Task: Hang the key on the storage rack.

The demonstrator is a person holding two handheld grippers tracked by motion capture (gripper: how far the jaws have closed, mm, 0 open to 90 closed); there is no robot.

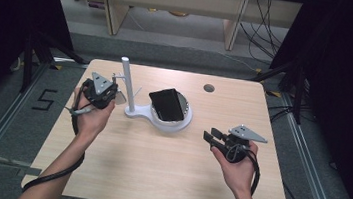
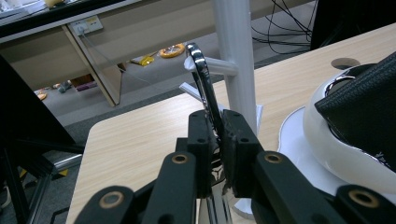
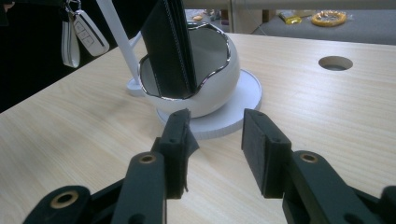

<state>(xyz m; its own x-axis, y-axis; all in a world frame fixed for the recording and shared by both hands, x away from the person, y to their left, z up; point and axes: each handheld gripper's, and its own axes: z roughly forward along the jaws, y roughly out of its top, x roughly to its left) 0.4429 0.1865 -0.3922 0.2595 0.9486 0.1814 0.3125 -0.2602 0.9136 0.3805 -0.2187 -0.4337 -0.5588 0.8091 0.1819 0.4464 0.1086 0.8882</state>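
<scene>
The left gripper (image 2: 214,135), its jaws clenched on a metal key ring (image 2: 204,81), holds the ring upright against the white stand's side peg (image 2: 219,66), while the right gripper (image 3: 215,140) waits released over the desk (image 1: 157,163).

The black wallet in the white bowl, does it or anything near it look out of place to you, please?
Slightly: the black wallet stands on edge in the white bowl, jutting well above its rim and leaning instead of lying inside. Nothing looks spilled or damaged.
</scene>
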